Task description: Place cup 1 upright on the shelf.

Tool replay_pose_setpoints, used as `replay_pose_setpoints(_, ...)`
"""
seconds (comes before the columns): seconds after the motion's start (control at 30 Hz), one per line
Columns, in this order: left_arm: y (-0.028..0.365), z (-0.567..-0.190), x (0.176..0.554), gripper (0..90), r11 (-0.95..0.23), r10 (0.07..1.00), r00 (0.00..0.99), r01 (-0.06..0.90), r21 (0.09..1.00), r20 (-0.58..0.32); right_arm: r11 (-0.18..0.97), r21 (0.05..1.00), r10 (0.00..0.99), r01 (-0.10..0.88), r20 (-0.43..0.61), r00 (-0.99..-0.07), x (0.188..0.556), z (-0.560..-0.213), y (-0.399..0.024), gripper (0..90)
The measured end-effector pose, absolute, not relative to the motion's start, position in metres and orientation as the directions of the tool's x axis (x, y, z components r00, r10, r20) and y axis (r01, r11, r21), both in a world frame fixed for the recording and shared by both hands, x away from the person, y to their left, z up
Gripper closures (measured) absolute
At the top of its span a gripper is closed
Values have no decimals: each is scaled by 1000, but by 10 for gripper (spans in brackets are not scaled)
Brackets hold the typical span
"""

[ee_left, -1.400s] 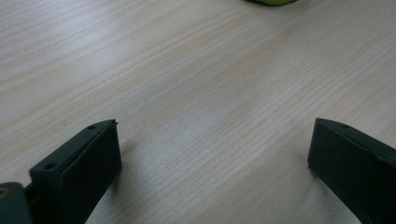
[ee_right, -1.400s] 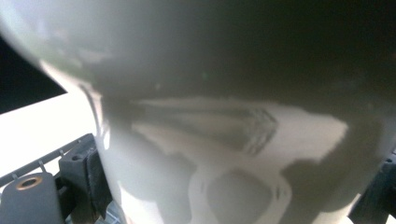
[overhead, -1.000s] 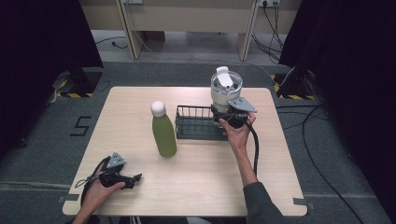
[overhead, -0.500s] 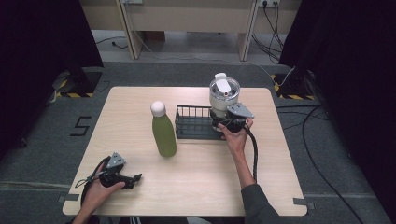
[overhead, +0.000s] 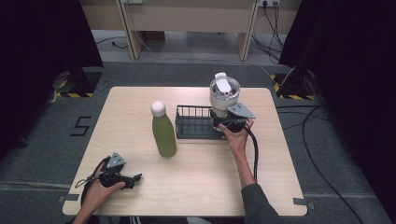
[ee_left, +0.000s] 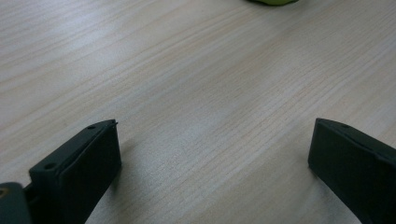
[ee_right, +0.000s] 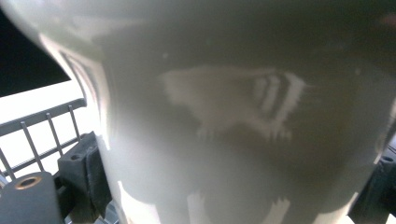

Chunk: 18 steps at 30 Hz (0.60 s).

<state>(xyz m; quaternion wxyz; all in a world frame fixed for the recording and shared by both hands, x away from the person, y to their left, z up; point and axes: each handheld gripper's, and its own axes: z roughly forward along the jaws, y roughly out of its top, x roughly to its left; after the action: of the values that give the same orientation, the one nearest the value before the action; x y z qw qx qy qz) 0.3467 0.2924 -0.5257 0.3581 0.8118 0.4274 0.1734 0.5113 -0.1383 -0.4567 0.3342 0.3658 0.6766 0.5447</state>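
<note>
The white, glossy, lidded cup with a clear lid and white flip tab (overhead: 224,95) stands at the 3 o'clock end of the black wire basket (overhead: 194,122), at about 1 o'clock on the pale wooden table (overhead: 196,186). My right gripper (overhead: 227,122) is clamped on its lower body, one jaw at each side of the wall in the right gripper view. I judge the smooth wall could slip in the jaws; a tilt would tip the top-heavy cup, or its base could catch the basket rim. The green bottle with white cap (overhead: 163,130) stands at 9 o'clock of the basket. My left gripper (overhead: 122,177) rests at 7 o'clock, jaws apart, holding nothing.
</note>
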Motion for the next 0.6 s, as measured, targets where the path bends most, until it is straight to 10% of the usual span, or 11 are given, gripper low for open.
replay_pose_setpoints(0.6,292,-526,347,16,-378,818,575,570,730,-25,140,976,877,165,-45,-478,506,-453,-137,91)
